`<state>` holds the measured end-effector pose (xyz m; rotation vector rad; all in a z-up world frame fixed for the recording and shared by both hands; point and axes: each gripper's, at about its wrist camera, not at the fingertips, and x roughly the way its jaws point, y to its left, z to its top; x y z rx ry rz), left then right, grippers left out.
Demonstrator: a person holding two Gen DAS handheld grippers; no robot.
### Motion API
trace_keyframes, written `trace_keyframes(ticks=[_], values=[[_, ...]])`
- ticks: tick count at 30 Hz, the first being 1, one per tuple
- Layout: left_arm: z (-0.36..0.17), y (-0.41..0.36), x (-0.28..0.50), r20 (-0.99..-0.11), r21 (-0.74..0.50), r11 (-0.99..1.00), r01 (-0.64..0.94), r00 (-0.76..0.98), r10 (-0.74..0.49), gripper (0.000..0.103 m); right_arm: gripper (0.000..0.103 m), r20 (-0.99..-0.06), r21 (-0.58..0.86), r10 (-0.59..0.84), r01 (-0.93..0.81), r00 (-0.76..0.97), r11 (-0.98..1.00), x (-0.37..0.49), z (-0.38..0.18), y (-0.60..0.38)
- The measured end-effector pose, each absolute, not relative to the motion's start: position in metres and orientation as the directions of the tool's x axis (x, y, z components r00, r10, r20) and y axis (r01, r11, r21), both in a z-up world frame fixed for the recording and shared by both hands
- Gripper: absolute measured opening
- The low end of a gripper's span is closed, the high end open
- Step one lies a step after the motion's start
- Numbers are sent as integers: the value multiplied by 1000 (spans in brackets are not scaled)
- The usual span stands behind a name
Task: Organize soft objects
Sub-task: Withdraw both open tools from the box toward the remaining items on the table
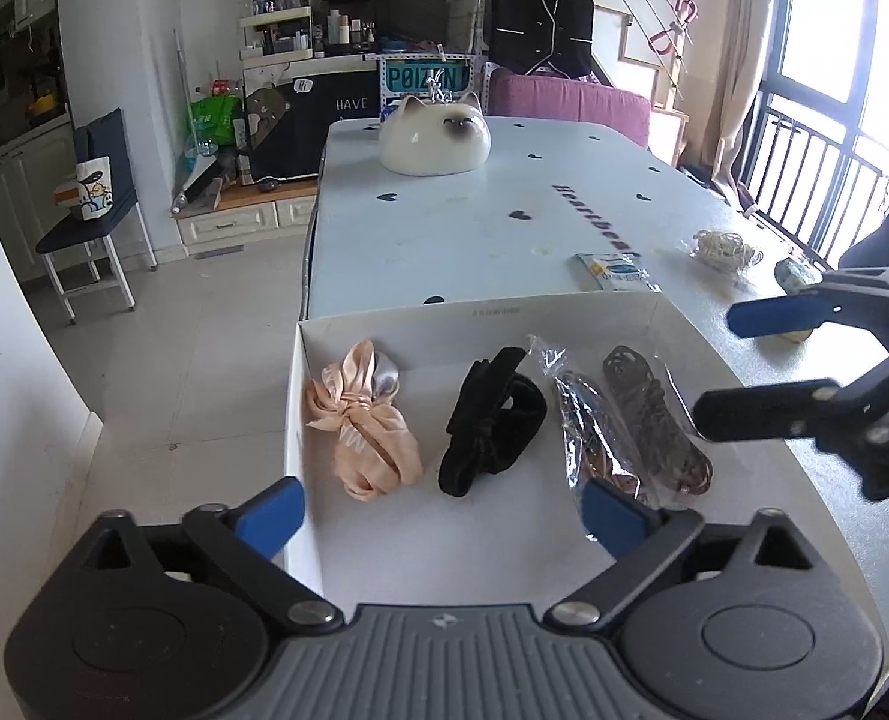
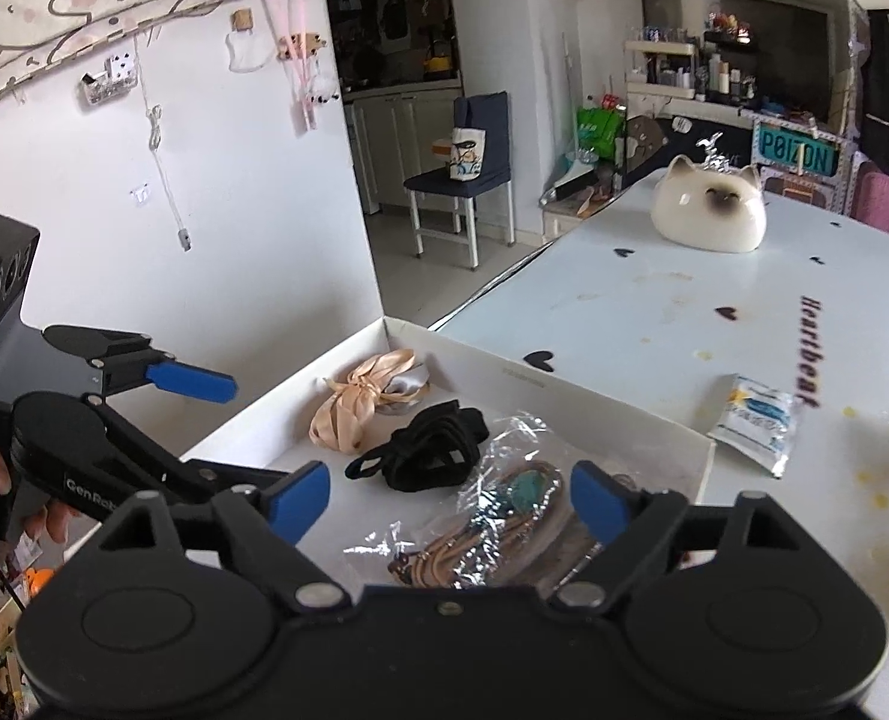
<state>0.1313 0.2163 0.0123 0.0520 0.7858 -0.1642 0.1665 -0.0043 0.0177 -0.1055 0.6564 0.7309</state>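
Note:
A white box (image 1: pixel 480 315) (image 2: pixel 612 405) sits at the table's near end. In it lie a peach satin scrunchie (image 1: pixel 363 420) (image 2: pixel 354 405), a black velvet scrunchie (image 1: pixel 492 420) (image 2: pixel 426 450) and cords in clear wrap (image 1: pixel 588 420) (image 2: pixel 504 516), with a brown cord bundle (image 1: pixel 654 414) beside them. My left gripper (image 1: pixel 444 510) (image 2: pixel 204 426) is open and empty over the box's near edge. My right gripper (image 2: pixel 450 504) (image 1: pixel 720 360) is open and empty, above the wrapped cords.
On the table (image 1: pixel 474 222) (image 2: pixel 654 312) beyond the box lie a small blue-and-white packet (image 1: pixel 615 271) (image 2: pixel 753 423) and a bag of pale rubber bands (image 1: pixel 723 249). A ceramic cat head (image 1: pixel 435 135) (image 2: pixel 708 210) stands at the far end. A chair (image 1: pixel 96 204) stands left.

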Motion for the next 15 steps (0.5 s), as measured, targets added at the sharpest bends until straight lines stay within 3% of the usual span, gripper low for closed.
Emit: trace_keyframes(ticks=[10, 15], values=[[25, 214, 111, -690, -29, 992, 126, 716, -111, 103, 102, -547, 87, 538, -596, 642, 798, 146, 27, -38], [35, 208, 98, -662, -40, 993, 110, 741, -109, 103, 103, -515, 56, 522, -581, 680, 812, 135, 30, -53]])
